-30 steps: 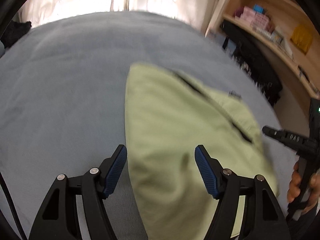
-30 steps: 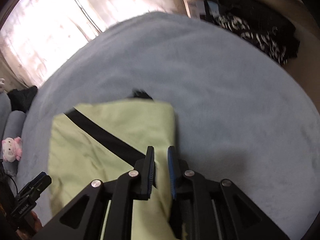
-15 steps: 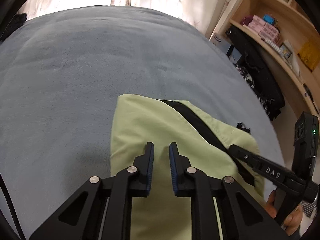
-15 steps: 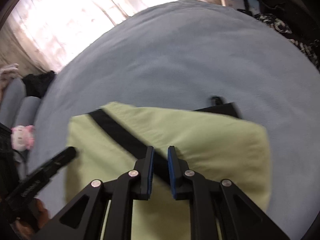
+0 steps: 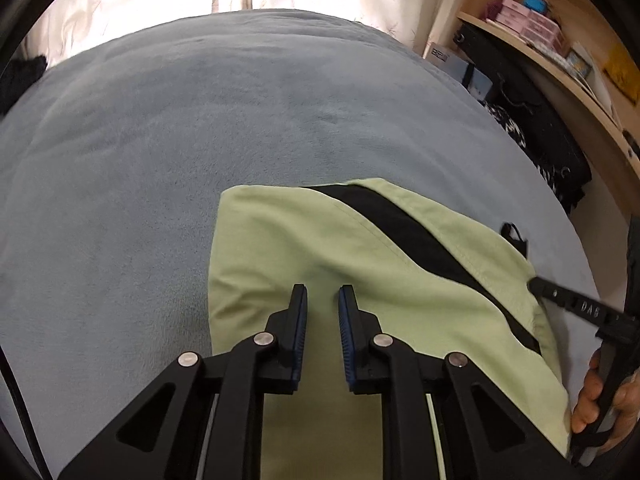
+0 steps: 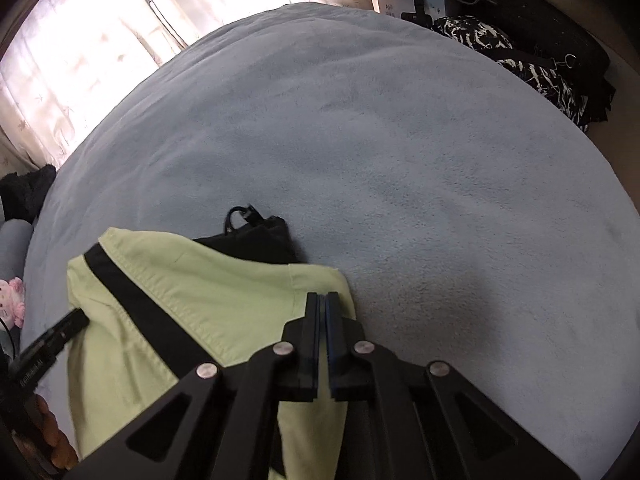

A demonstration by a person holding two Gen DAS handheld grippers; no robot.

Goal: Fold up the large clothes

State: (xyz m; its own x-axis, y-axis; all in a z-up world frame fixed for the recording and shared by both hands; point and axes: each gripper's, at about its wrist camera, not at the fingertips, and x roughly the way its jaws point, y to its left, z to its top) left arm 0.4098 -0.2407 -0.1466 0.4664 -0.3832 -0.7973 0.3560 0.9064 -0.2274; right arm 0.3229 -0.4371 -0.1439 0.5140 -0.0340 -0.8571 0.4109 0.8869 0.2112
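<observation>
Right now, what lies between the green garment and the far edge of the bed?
Only bare blue-grey blanket; nothing lies beyond the green garment up to the far edge. Both wrist views show this.

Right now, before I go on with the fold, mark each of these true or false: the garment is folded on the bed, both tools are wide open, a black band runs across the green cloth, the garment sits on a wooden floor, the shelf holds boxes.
1. The light green garment lies folded on the grey-blue blanket. True.
2. Both tools are wide open. False: the right tool is shut, and the left tool shows only a narrow gap.
3. A black band runs diagonally across the garment. True.
4. The garment lies on a wooden floor. False: it lies on the blanket.
5. The wooden shelf holds pink boxes. True.
</observation>
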